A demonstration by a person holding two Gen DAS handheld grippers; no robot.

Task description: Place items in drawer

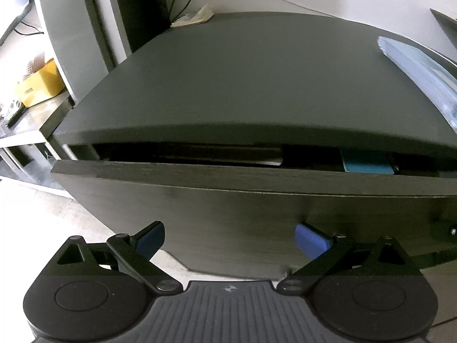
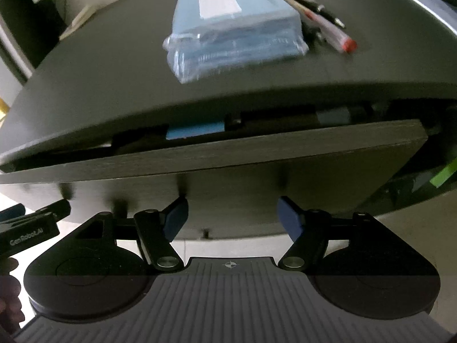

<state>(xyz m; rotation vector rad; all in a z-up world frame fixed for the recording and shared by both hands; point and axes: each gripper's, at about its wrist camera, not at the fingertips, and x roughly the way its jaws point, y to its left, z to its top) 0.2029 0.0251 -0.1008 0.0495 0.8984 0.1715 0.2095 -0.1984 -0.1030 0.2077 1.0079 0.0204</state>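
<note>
A dark wooden drawer (image 1: 257, 205) (image 2: 217, 154) stands slightly ajar under the dark desktop (image 1: 242, 80). Through the gap a blue item (image 1: 367, 164) (image 2: 194, 131) and dark flat things show inside. On the desktop lies a plastic-wrapped blue-grey package (image 2: 234, 25) (image 1: 422, 68), with a black pen (image 2: 311, 0) and a red-capped marker (image 2: 328, 33) beside it on the right. My left gripper (image 1: 230, 240) is open, empty, close to the drawer front. My right gripper (image 2: 231, 217) is open too, right at the drawer front, holding nothing.
A yellow box (image 1: 40, 84) sits on a low light shelf at the left. Papers (image 1: 194, 17) and cables lie at the desktop's far corner. A green object (image 2: 444, 175) shows under the desk at the right. The left gripper's body (image 2: 28, 228) appears at the right view's left edge.
</note>
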